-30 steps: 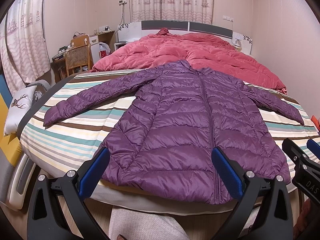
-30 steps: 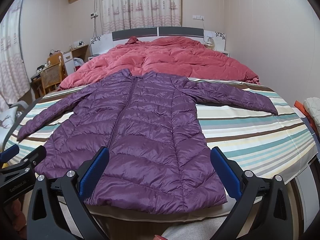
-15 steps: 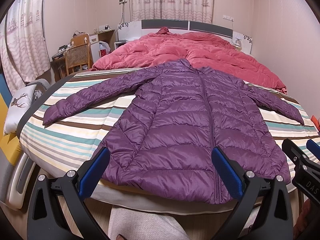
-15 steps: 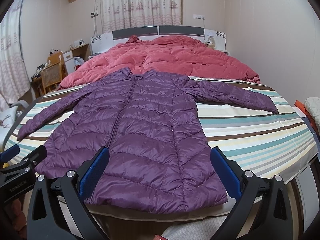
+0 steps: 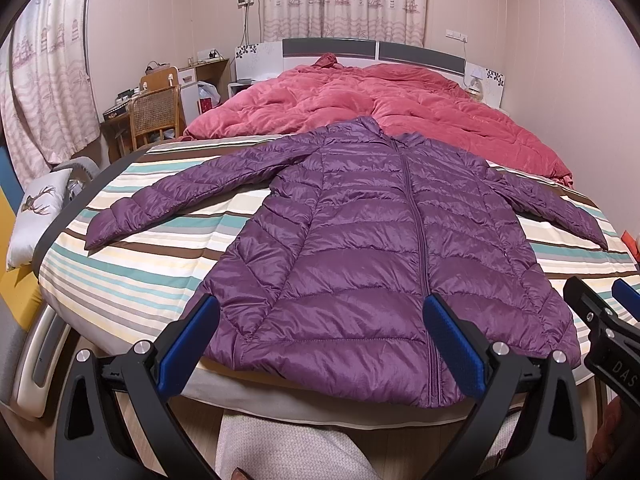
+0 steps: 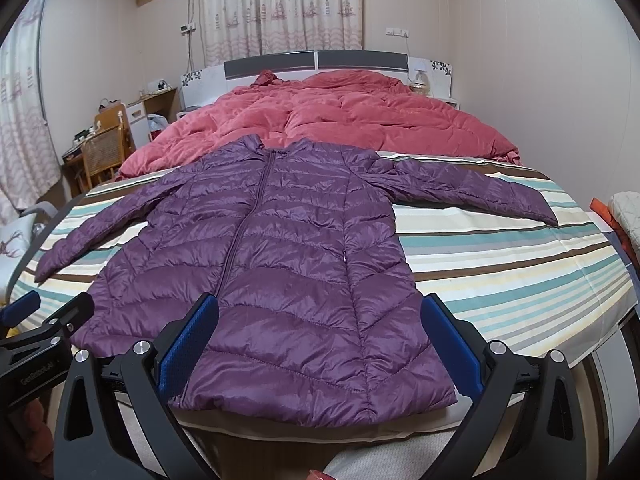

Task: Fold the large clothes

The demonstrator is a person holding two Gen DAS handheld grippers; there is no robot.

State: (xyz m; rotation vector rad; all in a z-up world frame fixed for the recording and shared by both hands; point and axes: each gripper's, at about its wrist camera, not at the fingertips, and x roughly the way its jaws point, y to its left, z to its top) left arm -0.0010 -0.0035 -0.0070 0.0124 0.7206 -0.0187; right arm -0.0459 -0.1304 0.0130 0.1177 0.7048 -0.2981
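You stand at the foot of a wide bed (image 5: 132, 280) covered in a striped sheet (image 6: 500, 264) — teal, cream and brown bands run across it. A rumpled pink quilt (image 5: 360, 100) fills the far half up to the headboard (image 6: 312, 60). On the near half lies the purple padded coat (image 5: 380, 256), front up and zipped, collar toward the quilt, hem at the near edge of the mattress. Its two sleeves spread out and slightly down to either side; the one on your left ends at a cuff (image 5: 100, 236) flat on the stripes, and the other sleeve (image 6: 480, 192) reaches toward the far right edge of the bed.

Your left tongs (image 5: 320, 336) hover just before the hem, spread wide with nothing between the blue pads (image 5: 188, 344) — the coat shows through the gap. Your right tongs (image 6: 320, 336) are held the same way, wide apart and empty, near the hem's right half. Each tool shows at the edge of the other's view.

To the left, a cane-backed chair (image 5: 154, 114) stands near a cluttered desk, and a pillow with a deer print (image 5: 36, 208) leans beside the bed
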